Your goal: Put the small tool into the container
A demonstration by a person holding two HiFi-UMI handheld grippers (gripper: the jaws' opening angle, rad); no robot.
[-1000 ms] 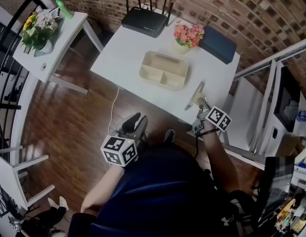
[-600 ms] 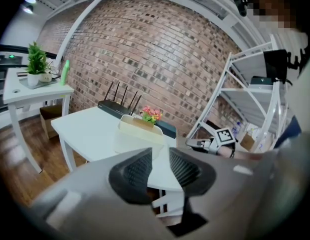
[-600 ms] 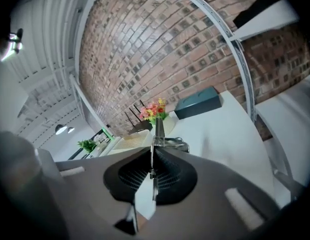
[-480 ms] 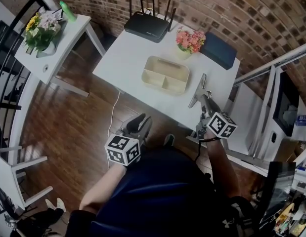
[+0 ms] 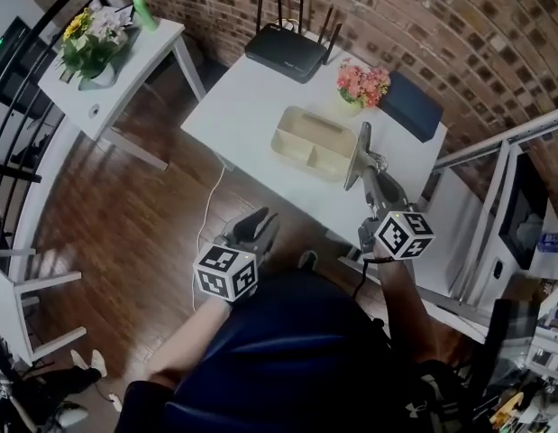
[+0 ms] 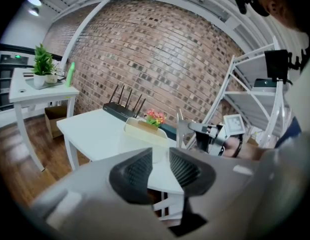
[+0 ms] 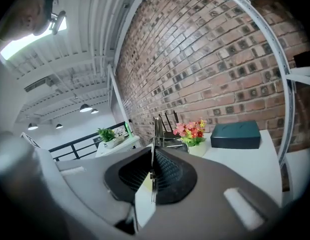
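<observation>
Here, thin silvery tool [image 5: 358,154] upright in right claw [image 5: 370,170].

A loft-style office or home room: a rough red brick wall [image 5: 459,34] at twelve o'clock, a dark glossy wooden plank floor [image 5: 125,224] at nine (cable trailing), and a white square table [image 5: 251,106] bearing a black four-antenna router [image 5: 292,52].

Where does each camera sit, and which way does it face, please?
Head view: on the person's head, looking steeply down at the table; torso, left claw, right claw show.
Left gripper view: on the left claw, facing table and brick wall; its open jaws show.
Right gripper view: on the right claw, facing the flowers; jaws shut on the tool.
Shared: all show the flowers.
</observation>
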